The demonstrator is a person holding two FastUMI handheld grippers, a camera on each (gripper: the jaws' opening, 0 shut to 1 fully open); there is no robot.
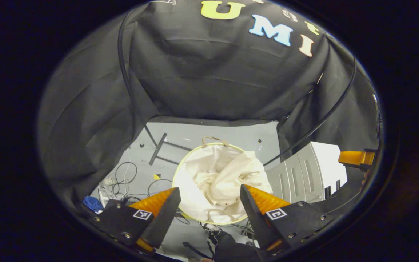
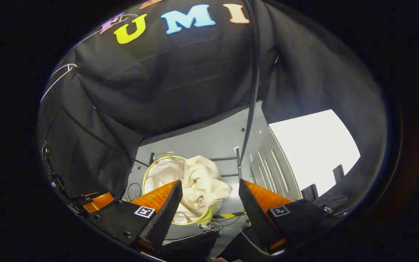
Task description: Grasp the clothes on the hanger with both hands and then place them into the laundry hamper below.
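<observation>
Clothes (image 1: pixel 227 178) — cream, crumpled — heaped inside the hamper (image 1: pixel 180 171).

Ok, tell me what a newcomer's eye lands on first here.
First the cream garment, bunched inside the yellow-rimmed laundry hamper on the grey floor. Next the left gripper, its orange-and-black fingers spread wide above the hamper, and the right gripper, equally open.
</observation>
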